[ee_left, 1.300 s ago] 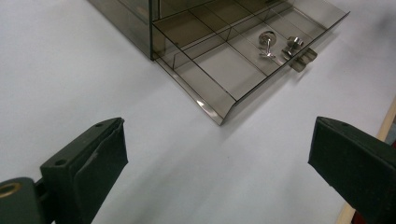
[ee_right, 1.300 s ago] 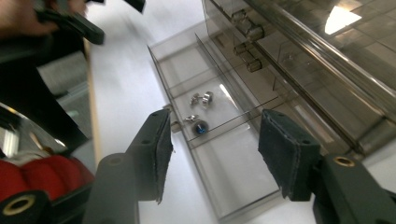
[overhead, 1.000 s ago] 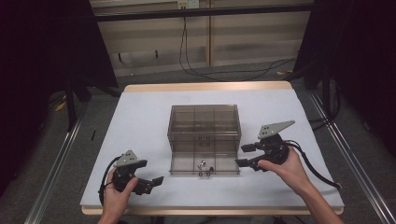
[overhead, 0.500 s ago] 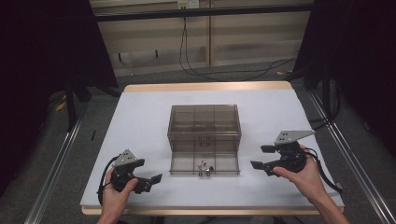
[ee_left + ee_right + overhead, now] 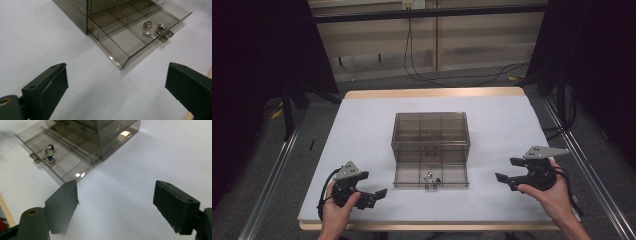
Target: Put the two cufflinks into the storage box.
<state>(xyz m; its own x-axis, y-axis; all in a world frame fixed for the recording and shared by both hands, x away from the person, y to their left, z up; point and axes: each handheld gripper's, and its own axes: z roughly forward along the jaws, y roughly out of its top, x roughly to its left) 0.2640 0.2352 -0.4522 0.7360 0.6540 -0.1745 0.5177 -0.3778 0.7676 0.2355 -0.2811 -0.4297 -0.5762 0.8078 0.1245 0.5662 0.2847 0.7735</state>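
Standing at the middle of the white desk (image 5: 362, 130), the smoky clear drawer box (image 5: 431, 131) had its bottom drawer (image 5: 431, 176) pulled out toward the person, with two small silver cufflinks (image 5: 430, 178) lying in a front compartment just behind the drawer's handle (image 5: 166, 36). Left of the box and nearer the desk's front edge, the left gripper (image 5: 371, 190) rested in the hand with its jaws spread wide and nothing between them; right of the box, well apart from the drawer, the right gripper (image 5: 507, 170) pointed toward it, its jaws having just been opening and now wide apart over bare desk, holding nothing.
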